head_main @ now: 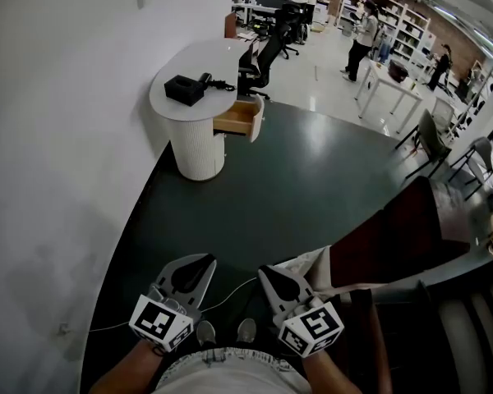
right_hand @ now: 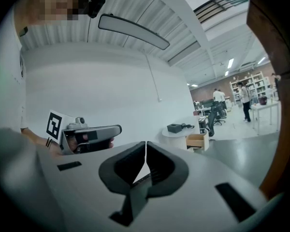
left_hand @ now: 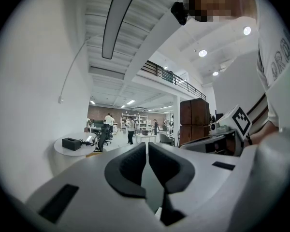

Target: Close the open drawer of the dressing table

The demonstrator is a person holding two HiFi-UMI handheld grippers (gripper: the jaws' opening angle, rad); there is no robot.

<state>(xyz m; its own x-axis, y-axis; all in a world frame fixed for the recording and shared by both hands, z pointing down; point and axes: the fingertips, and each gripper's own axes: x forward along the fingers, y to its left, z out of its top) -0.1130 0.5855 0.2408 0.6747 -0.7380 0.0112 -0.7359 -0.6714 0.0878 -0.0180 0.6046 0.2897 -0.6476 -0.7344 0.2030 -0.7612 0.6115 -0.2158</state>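
Note:
The white round dressing table [head_main: 199, 62] stands far ahead against the left wall, and its wooden drawer [head_main: 240, 117] is pulled out to the right. Both grippers are held low by the person's body, a long way from it. My left gripper [head_main: 199, 263] and my right gripper [head_main: 273, 273] point forward side by side, each shut with nothing between the jaws. In the left gripper view the table [left_hand: 70, 152] shows small at the left beyond the closed left gripper [left_hand: 147, 149]. In the right gripper view the drawer [right_hand: 197, 141] shows open past the right gripper [right_hand: 146, 146].
A black box [head_main: 184, 89] and a cable lie on the table top. A black office chair [head_main: 267, 56] stands just behind the drawer. A dark brown cabinet [head_main: 398, 228] is close on the right. White desks and several people are far back.

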